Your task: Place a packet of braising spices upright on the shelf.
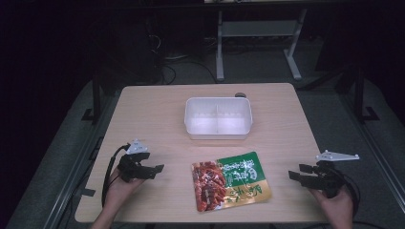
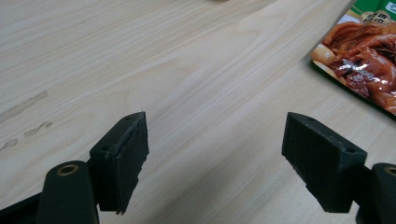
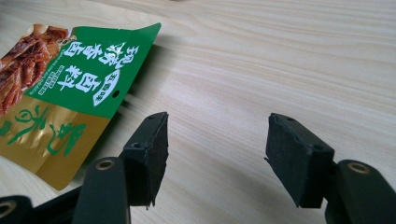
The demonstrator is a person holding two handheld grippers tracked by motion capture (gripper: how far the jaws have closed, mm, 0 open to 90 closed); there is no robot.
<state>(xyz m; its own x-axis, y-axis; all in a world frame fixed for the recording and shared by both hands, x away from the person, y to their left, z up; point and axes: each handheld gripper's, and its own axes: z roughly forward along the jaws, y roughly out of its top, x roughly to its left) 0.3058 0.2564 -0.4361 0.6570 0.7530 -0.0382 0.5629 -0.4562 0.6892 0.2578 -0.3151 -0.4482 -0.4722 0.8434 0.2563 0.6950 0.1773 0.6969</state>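
A flat food pouch (image 1: 230, 181), green and gold with a red food picture, lies on the wooden table (image 1: 157, 119) near its front edge. Its red corner (image 2: 364, 60) shows at the upper right of the left gripper view, and its green and gold end (image 3: 70, 98) at the left of the right gripper view. My left gripper (image 1: 155, 170) is held low to the left of the pouch, open with bare table between its jaws (image 2: 215, 154). To the right of the pouch, my right gripper (image 1: 295, 173) is open too, holding nothing (image 3: 217, 151).
A white plastic tub (image 1: 218, 117) with a middle divider stands behind the pouch, mid-table. A small dark round thing (image 1: 240, 94) lies at the table's far edge behind the tub. Metal frame legs (image 1: 219, 47) stand on the floor beyond.
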